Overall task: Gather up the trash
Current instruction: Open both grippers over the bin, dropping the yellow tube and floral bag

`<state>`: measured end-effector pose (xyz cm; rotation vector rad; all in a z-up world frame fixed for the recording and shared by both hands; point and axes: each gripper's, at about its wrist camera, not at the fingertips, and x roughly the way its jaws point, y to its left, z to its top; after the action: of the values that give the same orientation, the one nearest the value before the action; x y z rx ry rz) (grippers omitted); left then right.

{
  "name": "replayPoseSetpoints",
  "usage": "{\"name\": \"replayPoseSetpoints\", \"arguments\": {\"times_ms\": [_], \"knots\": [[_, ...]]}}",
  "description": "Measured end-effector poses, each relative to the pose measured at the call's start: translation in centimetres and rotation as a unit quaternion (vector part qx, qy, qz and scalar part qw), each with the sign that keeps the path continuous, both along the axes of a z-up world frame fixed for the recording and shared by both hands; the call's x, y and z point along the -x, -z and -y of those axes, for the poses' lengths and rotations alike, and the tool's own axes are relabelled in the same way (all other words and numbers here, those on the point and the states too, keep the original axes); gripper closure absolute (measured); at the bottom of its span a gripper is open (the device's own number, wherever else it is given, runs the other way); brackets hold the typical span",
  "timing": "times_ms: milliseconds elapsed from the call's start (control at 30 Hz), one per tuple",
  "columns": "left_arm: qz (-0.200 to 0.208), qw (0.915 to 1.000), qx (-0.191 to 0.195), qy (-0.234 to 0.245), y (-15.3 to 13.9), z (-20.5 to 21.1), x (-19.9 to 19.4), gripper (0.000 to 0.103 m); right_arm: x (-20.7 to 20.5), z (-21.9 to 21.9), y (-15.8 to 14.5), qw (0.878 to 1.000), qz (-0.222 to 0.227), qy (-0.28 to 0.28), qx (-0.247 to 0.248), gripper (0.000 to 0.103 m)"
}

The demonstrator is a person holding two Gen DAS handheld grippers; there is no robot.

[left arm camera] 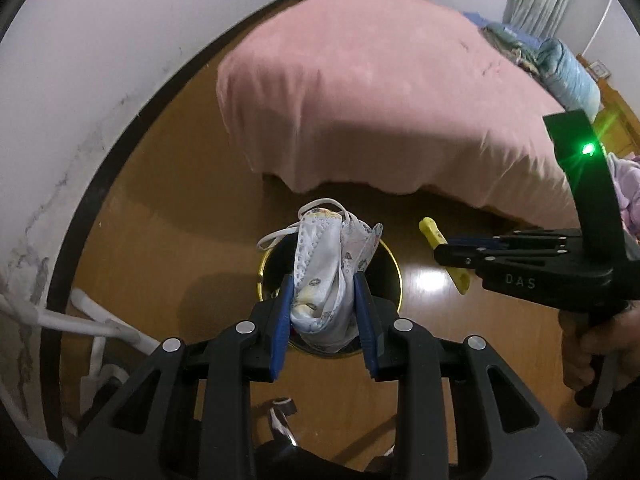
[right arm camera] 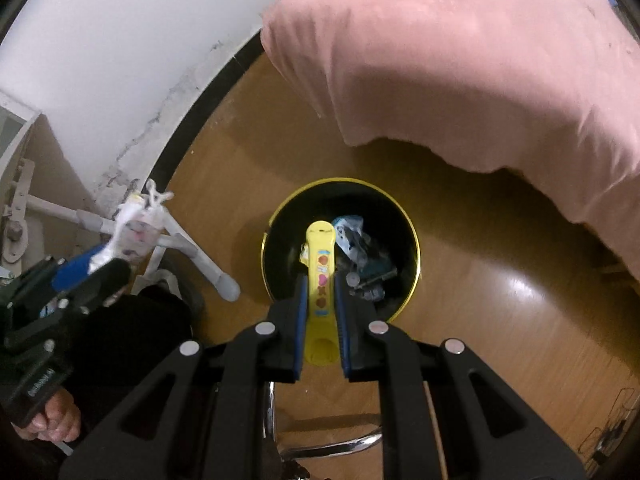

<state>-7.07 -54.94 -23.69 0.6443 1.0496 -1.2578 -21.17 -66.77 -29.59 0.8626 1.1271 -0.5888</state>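
Bin [left arm camera: 394, 268] rim half behind mask [left arm camera: 324, 276]

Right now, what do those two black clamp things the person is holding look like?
Both are black plastic tools with blue pads inside the jaws and round silver pins on the linkage. The right gripper has pale lettering on its side, a pistol-style handle and an upright black bar with a green light. The left gripper looks the same.

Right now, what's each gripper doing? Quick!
Left gripper: closed on the face mask.
Right gripper: closed on the yellow wrapper.
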Motion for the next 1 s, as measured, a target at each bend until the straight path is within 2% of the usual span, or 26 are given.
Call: {"name": "replayPoseSetpoints", "arguments": {"times_ms": [167,400,467,533,867,900,967,1000], "knots": [[0.003,0.9999,-0.013,0.007,1.0,1.0,0.8,0.074,-0.1,0.3,0.8,1.0,0.004,0.0,-0.008,0.089],[0.004,0.9998,-0.019,-0.001,1.4,0.9,0.7,0.074,-0.2,0.7,0.3,1.0,0.015,0.002,-0.003,0.089],[0.005,0.9998,-0.021,-0.003,1.3,1.0,0.6,0.074,-0.2,0.9,0.2,1.0,0.019,0.005,-0.004,0.078],[0.004,0.9997,-0.022,-0.003,1.4,1.1,0.7,0.074,0.0,0.9,-0.2,1.0,0.024,0.009,0.005,0.041],[-0.003,0.9998,-0.018,0.007,0.6,2.2,1.3,0.074,1.5,0.8,-3.1,0.999,0.033,0.022,0.029,0.036],[-0.005,0.9998,-0.017,0.009,0.5,2.3,1.3,0.072,1.7,0.8,-3.5,0.999,0.032,0.024,0.034,0.034],[-0.006,0.9998,-0.015,0.014,0.0,3.0,1.6,0.062,2.2,0.6,-4.5,0.998,0.03,0.025,0.049,0.032],[-0.005,0.9998,-0.014,0.015,-0.3,3.2,1.7,0.051,2.4,0.6,-4.9,0.998,0.031,0.026,0.054,0.031]]}}
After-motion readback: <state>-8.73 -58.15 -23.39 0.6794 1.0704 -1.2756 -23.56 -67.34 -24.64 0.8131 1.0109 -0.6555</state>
